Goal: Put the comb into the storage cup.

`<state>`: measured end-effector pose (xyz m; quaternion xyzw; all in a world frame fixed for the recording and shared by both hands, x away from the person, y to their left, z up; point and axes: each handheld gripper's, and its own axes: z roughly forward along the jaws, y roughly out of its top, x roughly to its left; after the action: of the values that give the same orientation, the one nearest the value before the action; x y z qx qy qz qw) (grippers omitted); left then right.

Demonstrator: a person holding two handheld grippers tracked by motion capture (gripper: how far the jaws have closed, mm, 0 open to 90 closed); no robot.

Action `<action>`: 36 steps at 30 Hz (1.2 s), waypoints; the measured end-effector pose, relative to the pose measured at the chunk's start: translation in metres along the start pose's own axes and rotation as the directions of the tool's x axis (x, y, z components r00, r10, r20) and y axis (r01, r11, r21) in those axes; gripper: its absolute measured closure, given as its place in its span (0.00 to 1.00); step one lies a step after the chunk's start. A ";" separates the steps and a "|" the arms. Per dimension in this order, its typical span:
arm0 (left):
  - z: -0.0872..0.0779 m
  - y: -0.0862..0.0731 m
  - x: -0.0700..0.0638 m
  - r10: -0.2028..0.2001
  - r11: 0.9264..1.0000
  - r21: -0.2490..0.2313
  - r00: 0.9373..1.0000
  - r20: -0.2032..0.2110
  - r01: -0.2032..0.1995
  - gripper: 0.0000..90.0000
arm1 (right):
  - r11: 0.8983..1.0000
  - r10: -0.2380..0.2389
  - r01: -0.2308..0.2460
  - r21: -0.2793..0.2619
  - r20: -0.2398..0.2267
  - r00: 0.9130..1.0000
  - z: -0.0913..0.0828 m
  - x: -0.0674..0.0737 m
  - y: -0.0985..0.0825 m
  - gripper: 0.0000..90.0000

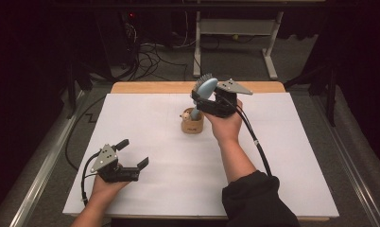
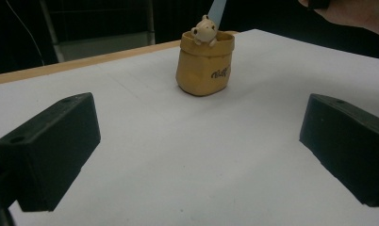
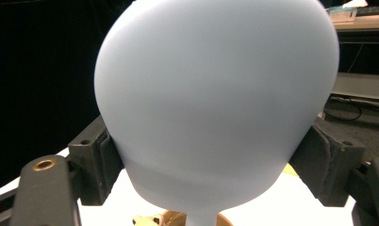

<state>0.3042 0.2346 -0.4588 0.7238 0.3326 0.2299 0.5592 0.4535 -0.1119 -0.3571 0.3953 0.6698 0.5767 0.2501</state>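
Bare white table (image 1: 145, 123) lies open between the left gripper (image 1: 131, 153) and the yellow pot (image 1: 192, 124), while the right gripper (image 1: 203, 97) and blue brush (image 1: 204, 90) crowd over the pot, seemingly blocking its top.

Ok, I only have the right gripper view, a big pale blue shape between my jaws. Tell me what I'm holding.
Observer: A brush. The right tool grips its blue head, bristles at the back.
Operator: Say where its handle goes.
Observer: Down into a small tan holder with a little bear figure on its rim.
Operator: Report the other tool.
Observer: The left tool is open, low over the white table, apart from the holder.
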 end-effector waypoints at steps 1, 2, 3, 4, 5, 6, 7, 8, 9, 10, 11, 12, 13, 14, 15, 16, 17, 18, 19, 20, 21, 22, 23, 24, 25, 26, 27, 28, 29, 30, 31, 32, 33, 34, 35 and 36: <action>0.000 0.000 0.000 0.001 1.000 0.000 1.000 -0.001 -0.001 0.00 | 1.000 -0.002 0.002 0.002 -0.001 1.000 0.001 0.000 -0.001 0.23; 0.000 0.000 0.000 0.000 1.000 0.000 1.000 -0.002 0.000 0.00 | 1.000 -0.005 0.005 0.006 0.002 1.000 0.002 0.000 -0.002 0.23; 0.000 0.000 0.001 -0.001 1.000 0.000 1.000 -0.002 0.001 0.00 | 1.000 -0.006 0.006 0.010 0.001 1.000 0.002 0.001 -0.004 0.23; 0.000 0.000 0.001 -0.001 1.000 0.001 1.000 -0.001 0.001 0.00 | 1.000 -0.006 0.006 0.010 -0.002 1.000 0.003 0.000 -0.005 0.23; 0.000 0.000 0.001 -0.001 1.000 0.001 1.000 -0.001 0.001 0.00 | 1.000 -0.001 0.001 0.011 0.001 1.000 0.004 0.000 -0.006 0.23; 0.000 0.000 0.000 -0.001 1.000 0.001 1.000 -0.001 0.001 0.00 | 1.000 0.000 0.000 0.012 0.003 1.000 0.004 0.000 -0.007 0.23; 0.001 0.000 0.000 -0.003 1.000 -0.003 1.000 0.000 0.003 0.00 | 1.000 -0.002 0.002 0.012 0.002 1.000 0.005 0.000 -0.008 0.23; 0.000 0.000 0.000 0.003 1.000 0.000 1.000 0.002 -0.003 0.00 | 1.000 -0.001 0.001 0.014 0.002 1.000 0.006 0.000 -0.009 0.23; 0.001 0.000 0.000 0.004 1.000 0.002 1.000 0.002 -0.004 0.00 | 1.000 0.001 -0.001 0.015 0.001 1.000 0.006 0.000 -0.009 0.23; 0.001 0.000 0.000 0.001 1.000 0.001 1.000 0.001 -0.001 0.00 | 1.000 0.001 -0.001 0.015 0.000 1.000 0.007 0.000 -0.010 0.23; 0.001 0.000 0.000 -0.001 1.000 -0.001 1.000 0.001 0.001 0.00 | 1.000 0.000 0.000 0.013 -0.001 1.000 0.008 0.000 -0.011 0.23; 0.001 0.000 0.000 -0.001 1.000 -0.001 1.000 0.000 0.001 0.00 | 1.000 -0.002 0.002 0.012 -0.002 1.000 0.008 0.001 -0.011 0.23; 0.001 0.000 0.000 0.000 1.000 -0.001 1.000 0.001 0.000 0.00 | 1.000 -0.001 0.001 0.012 -0.004 1.000 0.009 0.001 -0.011 0.23; 0.001 0.000 0.000 0.000 1.000 -0.001 1.000 0.001 0.000 0.00 | 1.000 0.000 0.000 0.013 -0.004 1.000 0.009 0.002 -0.012 0.23; 0.001 0.000 0.000 0.000 1.000 -0.001 1.000 0.001 0.000 0.00 | 1.000 0.000 0.000 0.013 -0.005 1.000 0.010 0.002 -0.012 0.23; 0.001 0.000 0.000 -0.001 1.000 -0.001 1.000 0.000 0.001 0.00 | 1.000 0.000 0.000 0.011 -0.005 1.000 0.011 0.003 -0.013 0.23; 0.001 0.000 -0.001 -0.005 1.000 -0.003 1.000 0.001 0.005 0.00 | 1.000 -0.003 0.003 0.012 -0.005 1.000 0.011 0.003 -0.013 0.23; 0.001 0.000 0.000 0.002 1.000 0.000 1.000 0.003 -0.002 0.00 | 1.000 -0.007 0.008 0.012 -0.007 1.000 0.012 0.003 -0.013 0.23; 0.001 0.000 0.000 0.004 1.000 0.001 1.000 0.003 -0.004 0.00 | 1.000 -0.003 0.003 0.015 -0.010 1.000 0.012 0.003 -0.014 0.23; 0.001 0.000 0.000 0.003 1.000 0.000 1.000 0.003 -0.003 0.00 | 1.000 -0.002 0.002 0.016 -0.008 1.000 0.013 0.003 -0.015 0.23; 0.001 0.000 0.000 0.002 1.000 0.000 1.000 0.004 -0.002 0.00 | 1.000 -0.006 0.006 0.015 -0.010 1.000 0.013 0.003 -0.015 0.23; 0.001 0.000 0.000 0.001 1.000 0.000 1.000 0.003 -0.001 0.00 | 1.000 -0.004 0.004 0.018 -0.010 1.000 0.014 0.003 -0.015 0.23; 0.001 0.000 0.000 0.002 1.000 0.001 1.000 0.003 -0.002 0.00 | 1.000 -0.006 0.006 0.017 -0.010 1.000 0.014 0.003 -0.015 0.23; 0.001 0.000 0.000 0.002 1.000 0.002 1.000 0.004 -0.002 0.00 | 1.000 -0.007 0.008 0.016 -0.010 1.000 0.014 0.004 -0.016 0.23; 0.001 0.000 0.000 0.001 1.000 0.002 1.000 0.005 -0.001 0.00 | 1.000 -0.008 0.008 0.016 -0.013 1.000 0.014 0.004 -0.016 0.23; 0.000 0.000 0.000 0.002 1.000 0.004 1.000 0.006 -0.002 0.00 | 1.000 -0.006 0.007 0.019 -0.014 1.000 0.015 0.004 -0.016 0.23; 0.001 0.000 -0.001 0.003 1.000 0.004 1.000 0.005 -0.003 0.00 | 1.000 -0.012 0.012 0.022 -0.014 1.000 0.016 0.003 -0.017 0.23; 0.001 0.000 -0.001 0.004 1.000 0.005 1.000 0.005 -0.004 0.00 | 1.000 -0.010 0.010 0.028 -0.011 1.000 0.016 0.003 -0.018 0.23; 0.001 0.000 -0.001 0.005 1.000 0.005 1.000 0.006 -0.005 0.00 | 1.000 -0.014 0.015 0.027 -0.012 1.000 0.016 0.003 -0.019 0.23; 0.001 0.000 -0.001 0.005 1.000 0.006 1.000 0.006 -0.005 0.00 | 1.000 -0.016 0.016 0.023 -0.014 1.000 0.016 0.003 -0.019 0.23; 0.001 0.000 -0.001 0.005 1.000 0.006 1.000 0.006 -0.005 0.00 | 1.000 -0.014 0.014 0.024 -0.014 1.000 0.016 0.003 -0.019 0.23; 0.001 0.000 -0.001 0.003 1.000 0.005 1.000 0.006 -0.003 0.00 | 1.000 -0.015 0.015 0.023 -0.015 1.000 0.017 0.003 -0.019 0.23; 0.001 0.000 -0.001 0.003 1.000 0.005 1.000 0.006 -0.003 0.00 | 1.000 -0.018 0.018 0.022 -0.018 1.000 0.017 0.002 -0.019 0.23; 0.001 0.000 -0.001 0.003 1.000 0.006 1.000 0.006 -0.003 0.00 | 1.000 -0.018 0.018 0.022 -0.019 1.000 0.017 0.002 -0.019 0.23; 0.001 0.000 -0.001 0.006 1.000 0.008 1.000 0.008 -0.006 0.00 | 1.000 -0.016 0.016 0.023 -0.020 1.000 0.017 0.002 -0.019 0.23; 0.001 0.000 -0.001 0.006 1.000 0.009 1.000 0.008 -0.007 0.00 | 1.000 -0.008 0.008 0.026 -0.020 1.000 0.017 0.002 -0.019 0.23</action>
<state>0.3042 0.2333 -0.4594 0.7283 0.3290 0.2273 0.5565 0.4615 -0.1009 -0.3788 0.3900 0.6813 0.5709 0.2405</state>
